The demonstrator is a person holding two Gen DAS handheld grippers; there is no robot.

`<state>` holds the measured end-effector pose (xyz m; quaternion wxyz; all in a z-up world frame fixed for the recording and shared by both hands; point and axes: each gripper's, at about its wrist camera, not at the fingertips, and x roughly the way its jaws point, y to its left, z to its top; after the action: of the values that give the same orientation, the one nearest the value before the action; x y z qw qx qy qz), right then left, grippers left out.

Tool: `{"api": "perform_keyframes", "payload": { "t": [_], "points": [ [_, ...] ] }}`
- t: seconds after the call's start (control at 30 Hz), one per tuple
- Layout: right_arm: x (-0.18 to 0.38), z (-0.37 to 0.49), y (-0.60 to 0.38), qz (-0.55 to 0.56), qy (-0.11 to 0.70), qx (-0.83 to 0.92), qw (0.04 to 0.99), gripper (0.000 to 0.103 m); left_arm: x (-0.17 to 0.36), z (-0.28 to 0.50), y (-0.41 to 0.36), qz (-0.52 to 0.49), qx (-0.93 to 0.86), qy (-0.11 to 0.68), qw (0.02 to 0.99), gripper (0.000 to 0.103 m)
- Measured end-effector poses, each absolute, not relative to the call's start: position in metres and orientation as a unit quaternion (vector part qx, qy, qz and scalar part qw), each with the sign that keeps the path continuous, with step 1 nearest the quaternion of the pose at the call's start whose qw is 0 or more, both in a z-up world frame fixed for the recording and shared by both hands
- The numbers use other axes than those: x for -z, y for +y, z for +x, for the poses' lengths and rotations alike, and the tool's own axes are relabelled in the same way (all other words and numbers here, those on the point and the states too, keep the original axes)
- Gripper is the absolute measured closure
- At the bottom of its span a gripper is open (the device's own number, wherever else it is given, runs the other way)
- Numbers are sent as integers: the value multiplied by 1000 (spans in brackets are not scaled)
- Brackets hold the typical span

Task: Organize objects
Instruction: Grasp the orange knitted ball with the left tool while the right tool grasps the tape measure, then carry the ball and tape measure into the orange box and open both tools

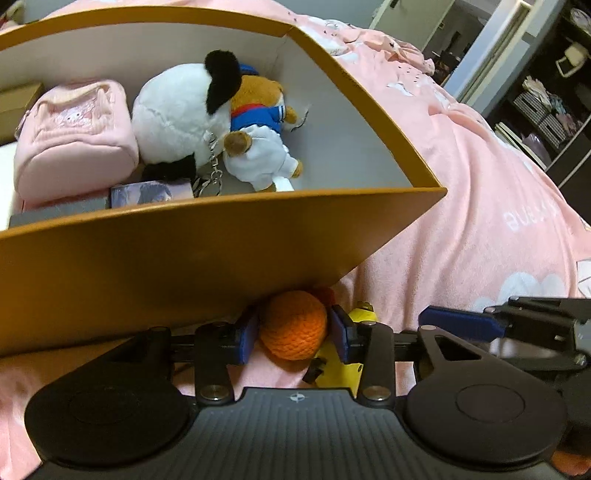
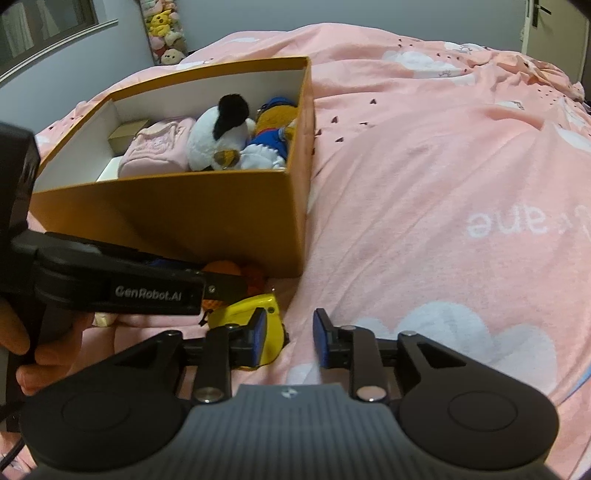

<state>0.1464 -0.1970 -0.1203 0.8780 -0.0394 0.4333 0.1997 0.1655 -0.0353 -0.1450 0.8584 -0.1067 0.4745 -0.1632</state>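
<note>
An orange cardboard box [image 1: 207, 258] [image 2: 207, 218] stands on the pink bed. It holds a pink pouch [image 1: 74, 140], a panda plush [image 1: 177, 110] [image 2: 218, 136] and a bear plush in blue and white [image 1: 258, 147]. My left gripper [image 1: 293, 332] is shut on an orange crocheted ball [image 1: 295, 325] on the bed just in front of the box. A yellow tape measure [image 1: 351, 347] [image 2: 255, 310] lies right beside the ball. My right gripper [image 2: 290, 339] is open and empty, its left finger next to the tape measure.
The pink blanket [image 2: 443, 184] spreads wide to the right of the box. A dark shelf unit [image 1: 546, 110] stands beyond the bed. Plush toys [image 2: 166, 33] hang on the far wall. A small cardboard box [image 2: 127, 138] sits inside the orange box.
</note>
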Motion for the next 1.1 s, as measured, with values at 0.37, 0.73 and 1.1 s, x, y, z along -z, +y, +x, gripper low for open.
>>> {"api": "perform_keyframes", "payload": {
  "t": [0.37, 0.73, 1.1],
  "points": [
    [129, 141, -169, -79, 433, -269, 857, 35, 118, 130, -11, -109, 117, 465, 871, 57],
    [150, 165, -148, -123, 439, -280, 845, 47, 92, 105, -5, -105, 122, 432, 887, 57],
    [107, 138, -158, -123, 395, -284, 865, 48, 51, 95, -11, -116, 146, 373, 909, 57]
  ]
}}
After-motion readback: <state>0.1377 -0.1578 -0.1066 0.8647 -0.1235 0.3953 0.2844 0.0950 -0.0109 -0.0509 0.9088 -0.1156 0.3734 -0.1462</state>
